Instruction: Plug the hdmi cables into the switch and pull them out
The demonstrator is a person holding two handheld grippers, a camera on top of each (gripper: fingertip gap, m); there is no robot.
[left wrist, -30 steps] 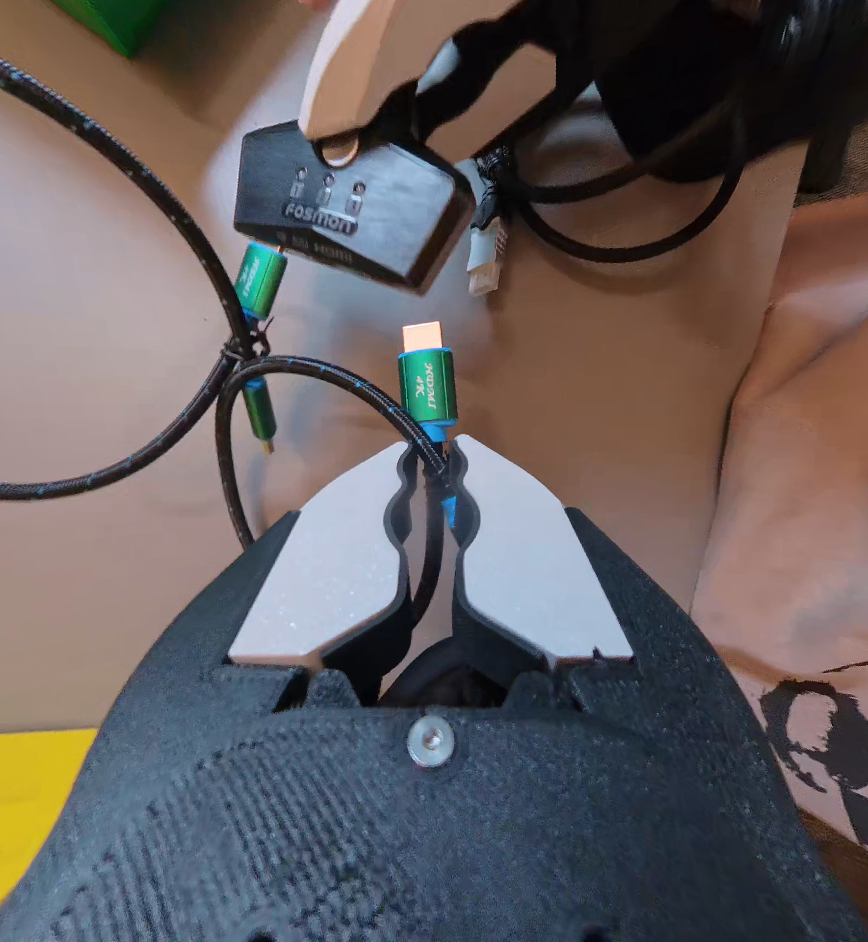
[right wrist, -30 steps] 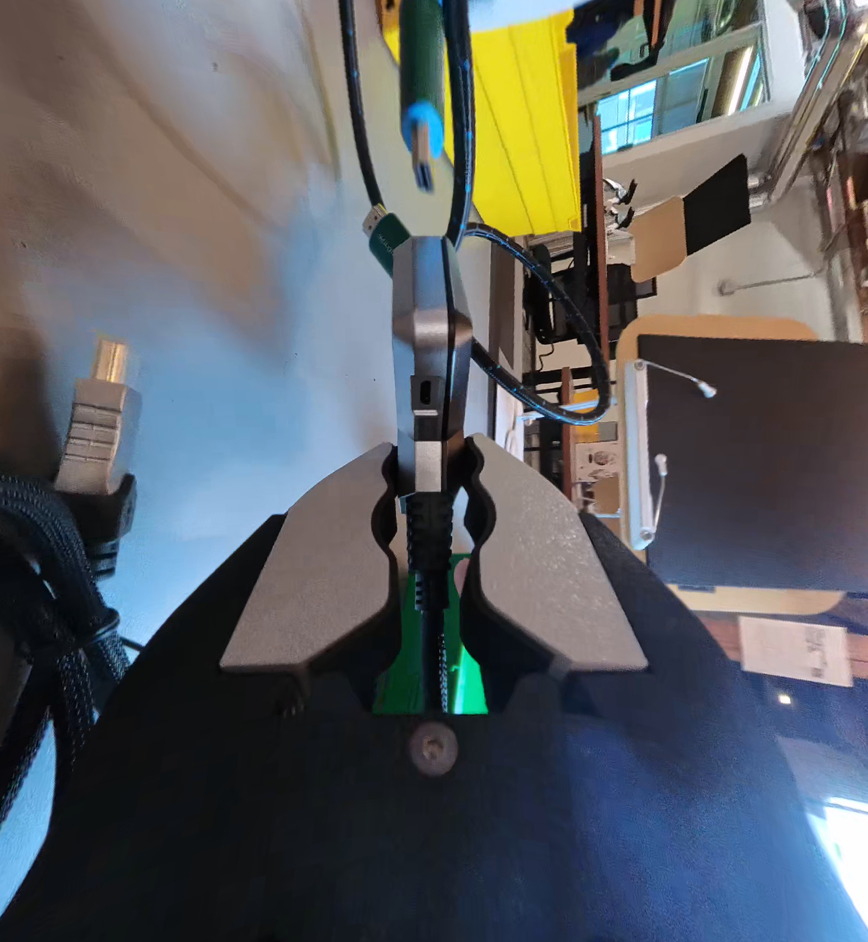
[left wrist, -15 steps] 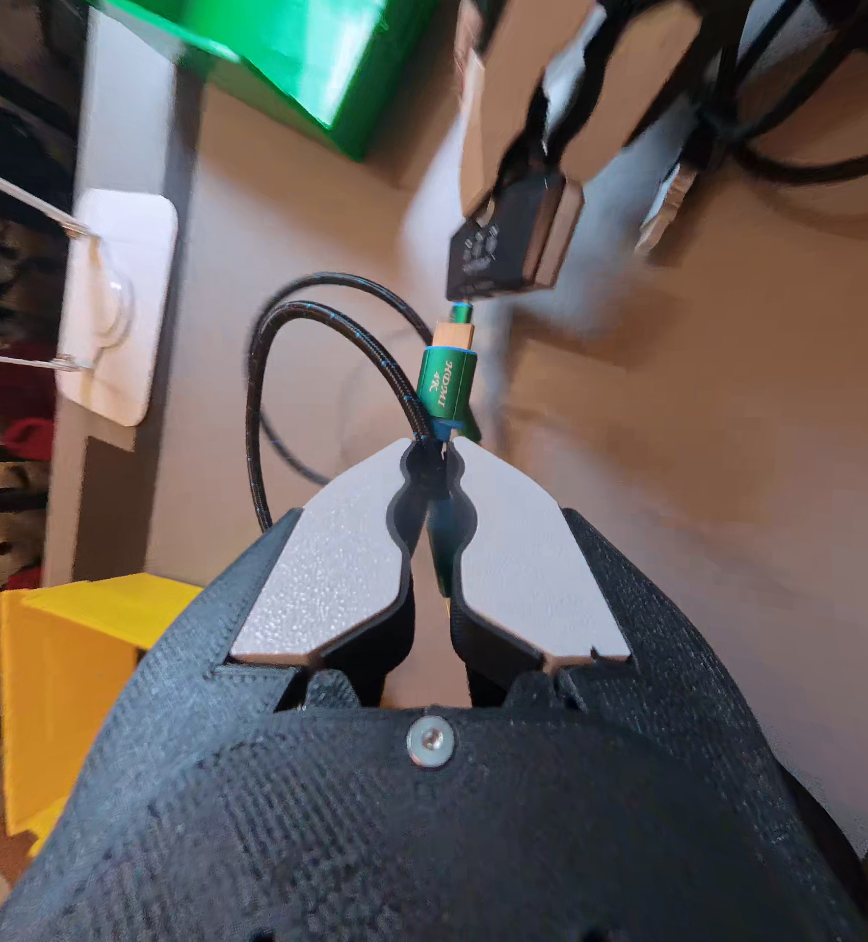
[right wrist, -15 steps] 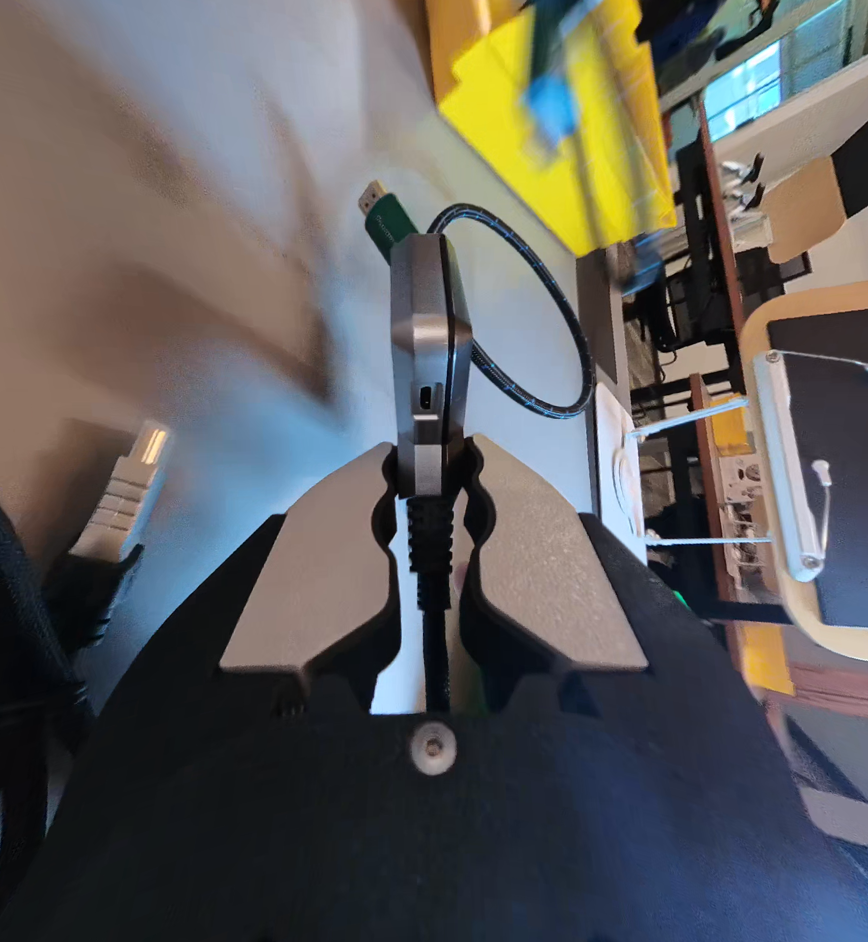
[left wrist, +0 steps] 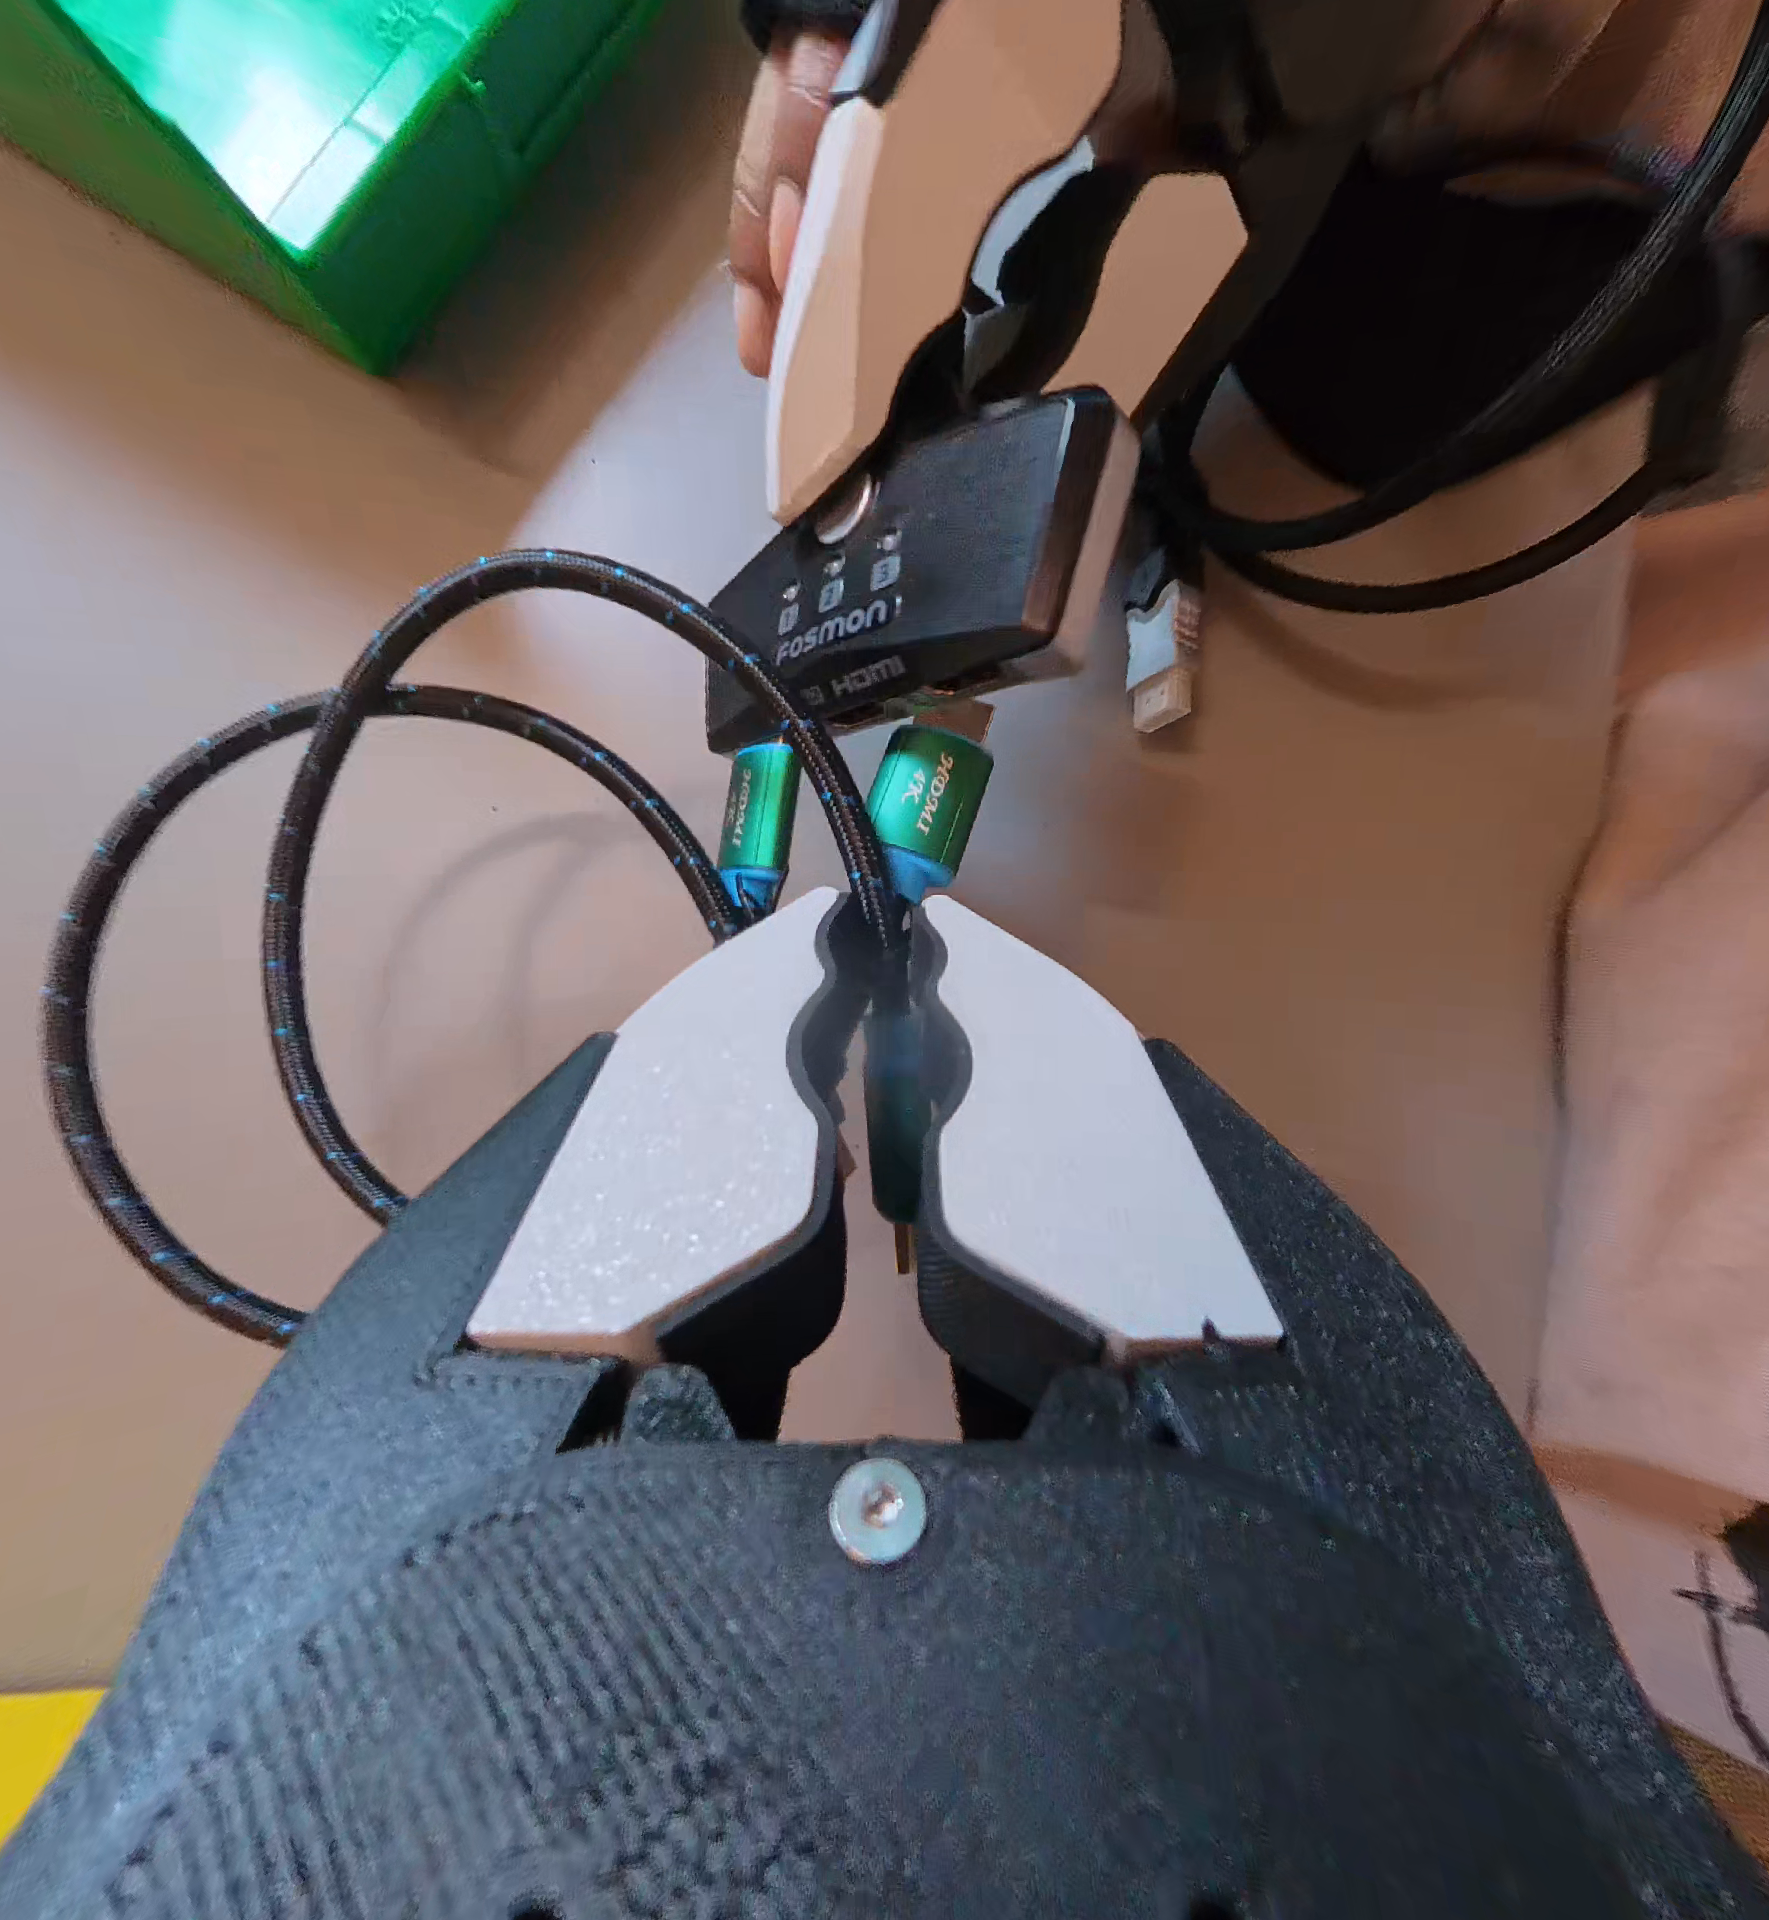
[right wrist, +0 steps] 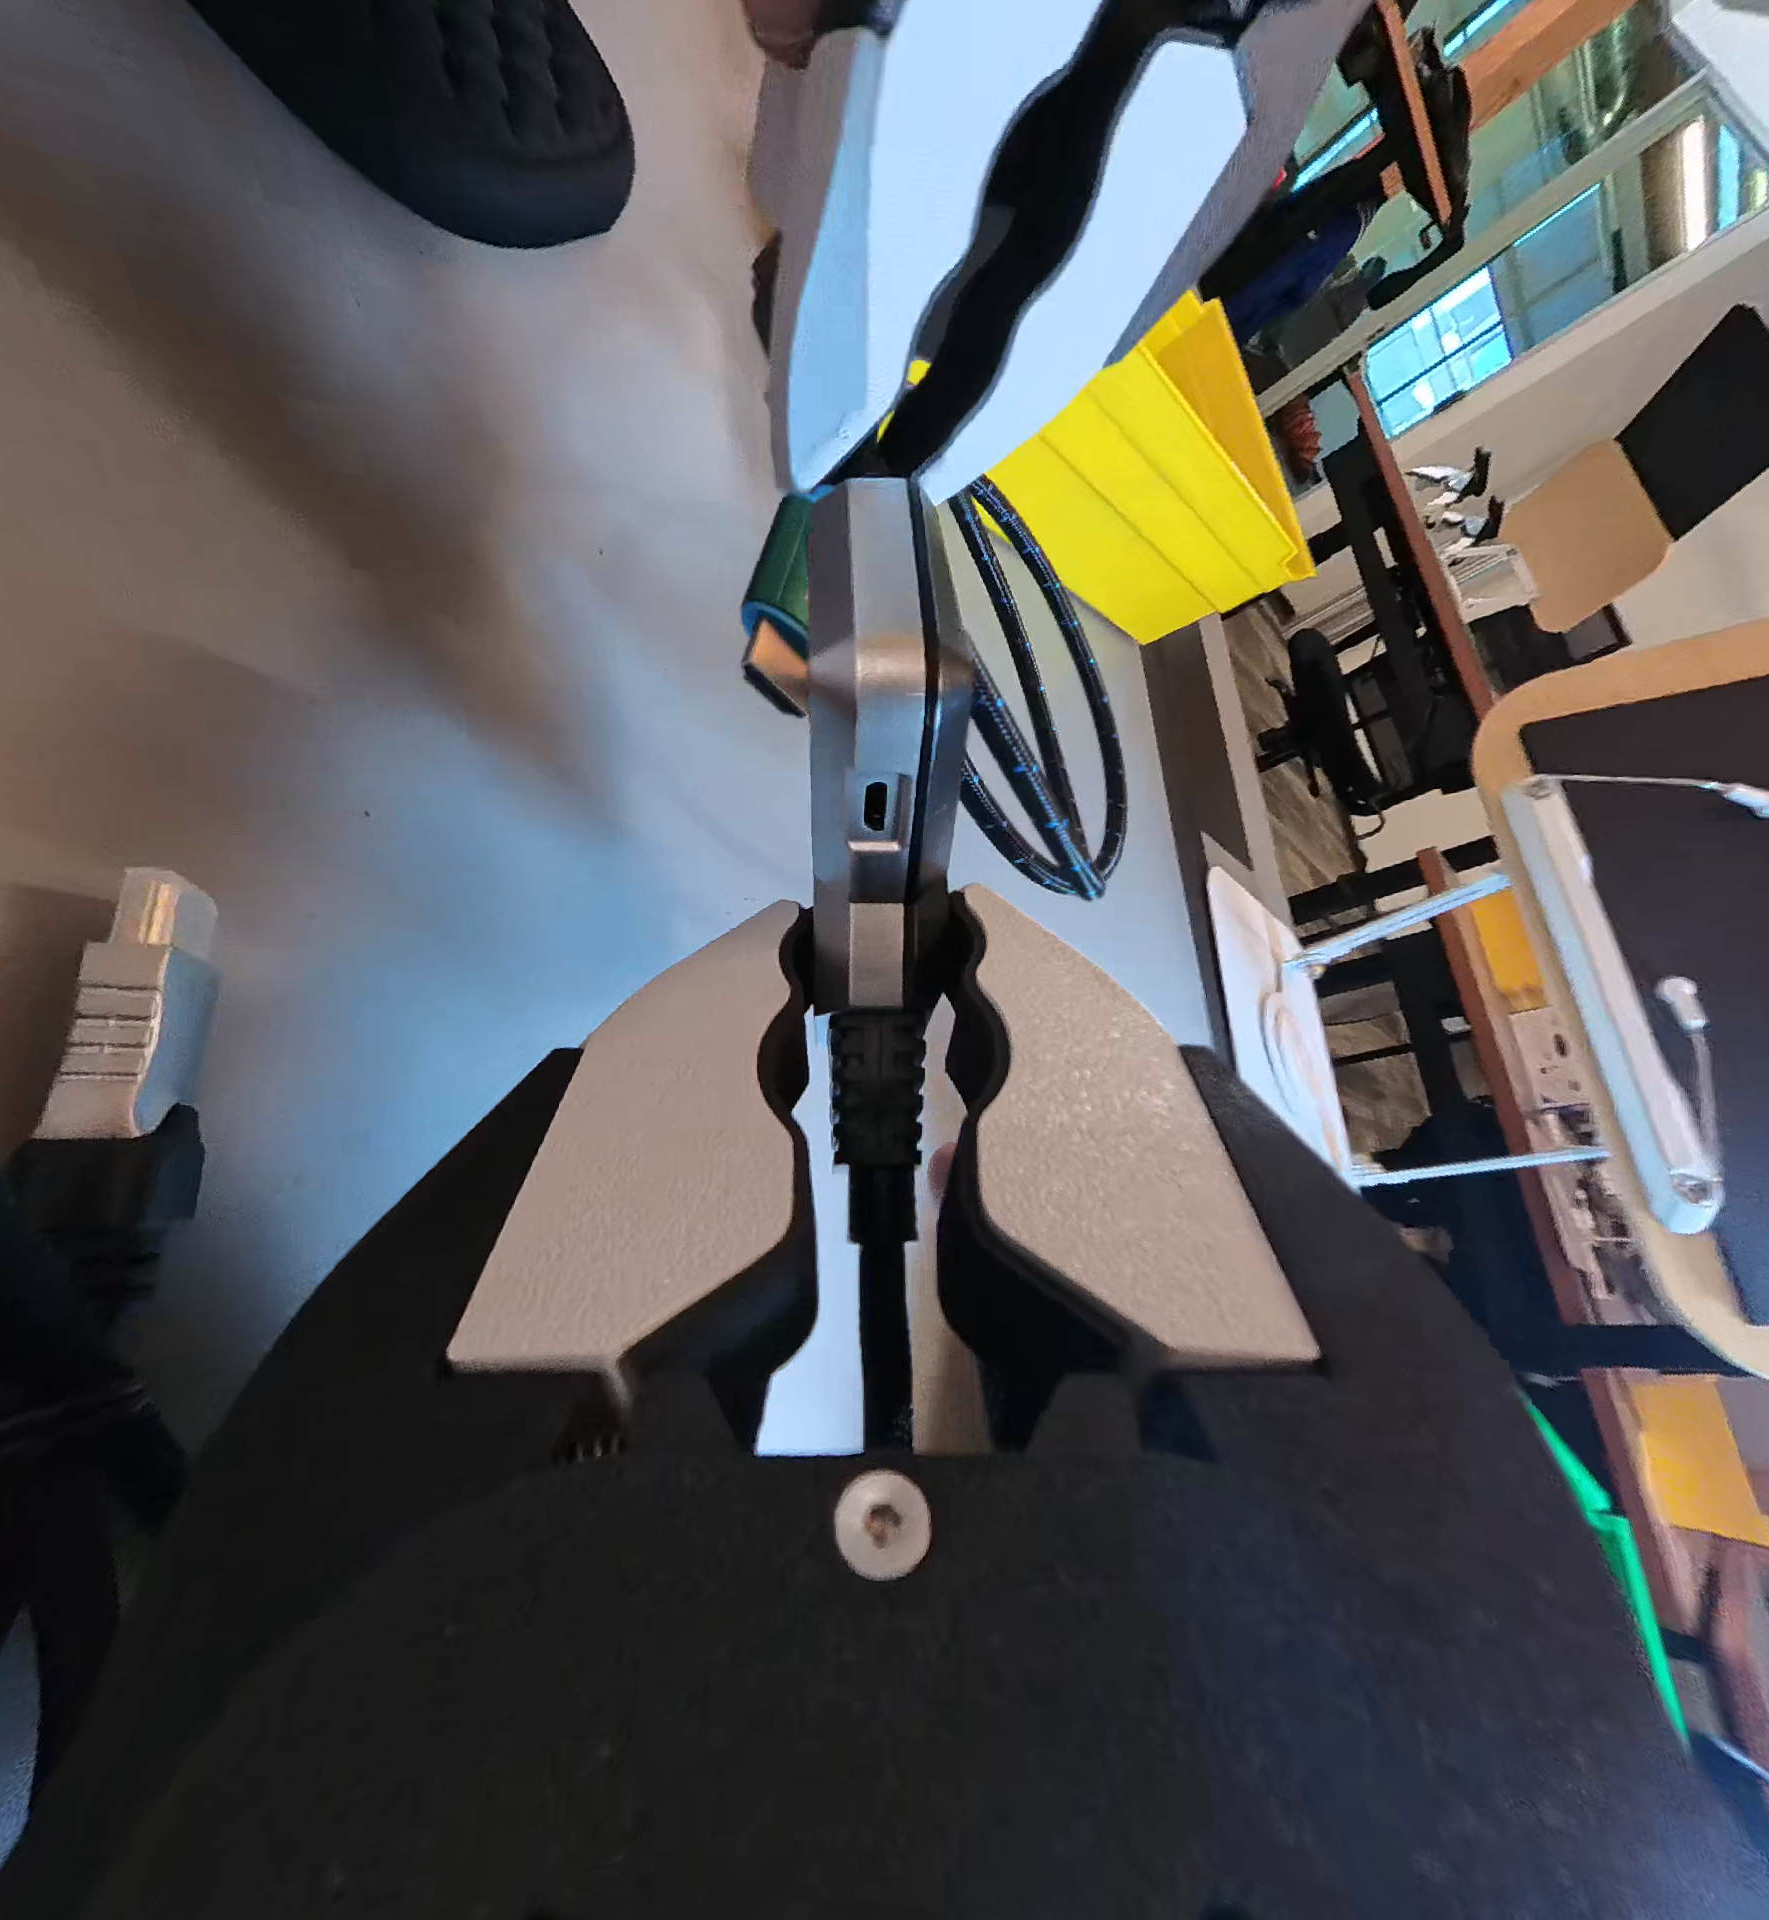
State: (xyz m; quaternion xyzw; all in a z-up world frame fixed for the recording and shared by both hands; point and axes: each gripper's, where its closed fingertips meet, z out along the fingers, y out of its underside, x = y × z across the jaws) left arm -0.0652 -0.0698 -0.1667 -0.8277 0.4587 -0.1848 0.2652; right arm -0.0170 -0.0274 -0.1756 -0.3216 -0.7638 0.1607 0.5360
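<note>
The black HDMI switch (left wrist: 921,592) is held in the air by my right gripper (left wrist: 963,416), which is shut on its rear end. In the right wrist view the switch (right wrist: 875,748) shows edge-on between the shut jaws of the right gripper (right wrist: 880,914). My left gripper (left wrist: 880,914) is shut on a braided cable just behind a green HDMI plug (left wrist: 927,821). The plug's gold tip touches the switch's front port edge, slightly tilted. A second green plug (left wrist: 755,821) sits in the left port. A third green plug (left wrist: 895,1122) hangs below the left jaws.
A silver HDMI plug (left wrist: 1160,644) on black cable hangs right of the switch, also at the left of the right wrist view (right wrist: 132,997). Braided cable loops (left wrist: 194,987) lie on the tan table. A green box (left wrist: 236,156) stands far left and a yellow bin (right wrist: 1140,488) beyond. My right fingertips sit around 7 cm from my left ones.
My left gripper has carried the green plug up to the switch's front, from well short of it. The right gripper has turned the switch so that its ports face the plug.
</note>
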